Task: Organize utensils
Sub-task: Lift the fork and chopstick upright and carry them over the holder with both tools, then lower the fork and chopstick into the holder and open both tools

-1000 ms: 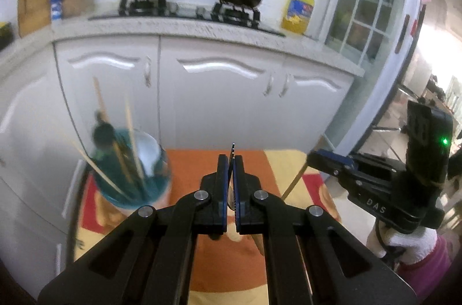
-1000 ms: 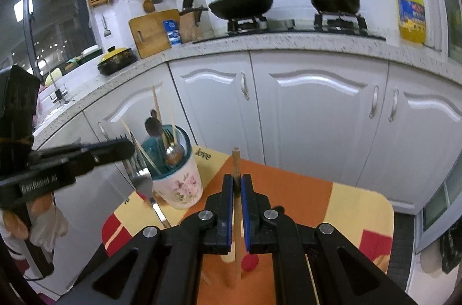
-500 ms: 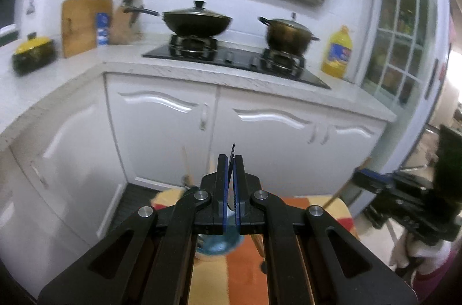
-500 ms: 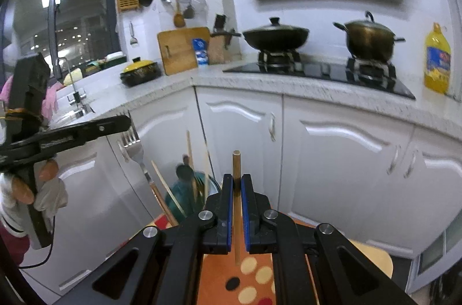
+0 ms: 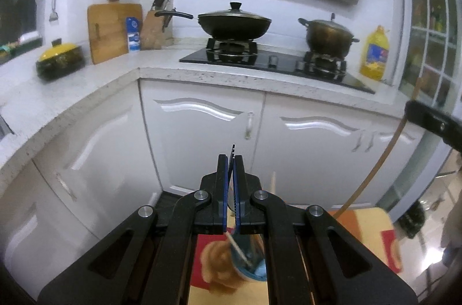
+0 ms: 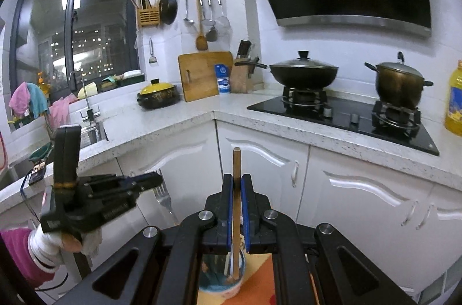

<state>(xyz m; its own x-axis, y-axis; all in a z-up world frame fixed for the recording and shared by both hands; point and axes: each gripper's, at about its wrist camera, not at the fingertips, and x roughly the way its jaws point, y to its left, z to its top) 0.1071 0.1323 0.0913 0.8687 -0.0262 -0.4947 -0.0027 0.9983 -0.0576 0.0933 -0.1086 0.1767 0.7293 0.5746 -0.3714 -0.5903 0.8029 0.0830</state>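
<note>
Both jaws are pressed together on utensils. On my left gripper [image 5: 230, 160] the blue-lined fingers clamp the thin metal fork [image 6: 163, 196]; from its own camera I see only the fork's dark edge sticking up between the pads, while the right wrist view shows the silver tines hanging below that gripper [image 6: 150, 179], out at the left of the frame. My right gripper [image 6: 236, 180] is clamped on the round wooden stick handle [image 6: 236, 189], which stands upright between the fingers with its blunt end poking above them and its lower part running down into the blue-lined ceramic utensil cup [image 6: 222, 286]. That cup sits directly beneath both grippers on the orange and yellow patterned mat [image 5: 372, 227], and in the left view I can make out a pale chopstick [image 5: 236, 247] leaning inside it. From the left camera the wooden handle shows as a long brown curve at the right edge, under the dark tip of the other gripper. Behind everything run the white kitchen cabinets [image 5: 199, 131] and speckled countertop [image 6: 179, 123].
</note>
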